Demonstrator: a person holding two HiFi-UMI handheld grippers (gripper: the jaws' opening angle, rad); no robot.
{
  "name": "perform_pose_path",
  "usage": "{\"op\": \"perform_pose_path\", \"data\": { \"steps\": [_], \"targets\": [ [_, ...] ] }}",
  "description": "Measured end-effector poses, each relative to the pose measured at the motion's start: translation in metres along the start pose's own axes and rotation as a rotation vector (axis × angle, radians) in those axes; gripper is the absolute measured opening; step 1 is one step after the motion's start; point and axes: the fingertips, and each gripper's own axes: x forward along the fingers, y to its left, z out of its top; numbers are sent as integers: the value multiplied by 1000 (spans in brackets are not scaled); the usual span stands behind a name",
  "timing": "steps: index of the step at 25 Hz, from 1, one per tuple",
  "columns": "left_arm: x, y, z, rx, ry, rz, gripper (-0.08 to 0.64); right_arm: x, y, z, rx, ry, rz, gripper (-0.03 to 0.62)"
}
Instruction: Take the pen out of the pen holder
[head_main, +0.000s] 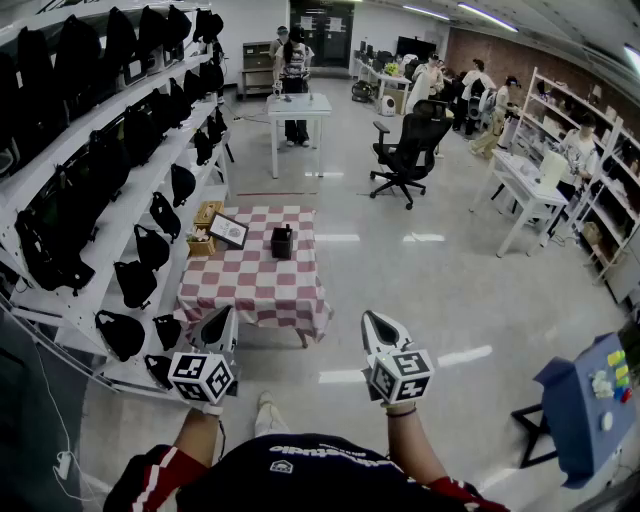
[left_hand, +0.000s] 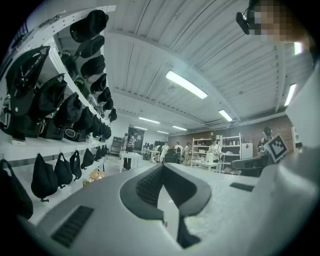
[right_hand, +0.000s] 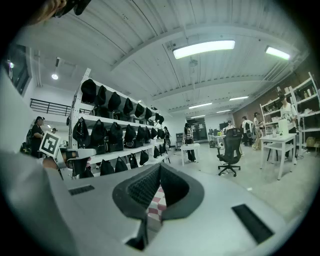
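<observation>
A black pen holder (head_main: 282, 241) stands on the far side of a low table with a red-and-white checkered cloth (head_main: 255, 285), a few steps ahead of me in the head view. It is too small for me to make out a pen in it. My left gripper (head_main: 222, 320) and right gripper (head_main: 376, 322) are held up near my body, well short of the table, both shut and empty. In the left gripper view, the left gripper (left_hand: 162, 166) has its jaws meeting at the tip. The right gripper (right_hand: 160, 166) shows the same, with the checkered cloth (right_hand: 155, 204) visible in the gap behind the tip.
A framed picture (head_main: 228, 230) and a small wooden box (head_main: 205, 214) share the table's far left. White shelves with black bags (head_main: 120, 170) run along the left. Farther off are a white table (head_main: 297, 108), an office chair (head_main: 408, 150) and several people. A blue stand (head_main: 590, 405) is at my right.
</observation>
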Motion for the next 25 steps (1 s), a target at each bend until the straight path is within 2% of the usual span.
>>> {"op": "perform_pose_path", "data": {
  "steps": [25],
  "targets": [
    [-16, 3, -1, -10, -18, 23, 5, 6, 12, -2, -38, 7, 18, -6]
  ]
}}
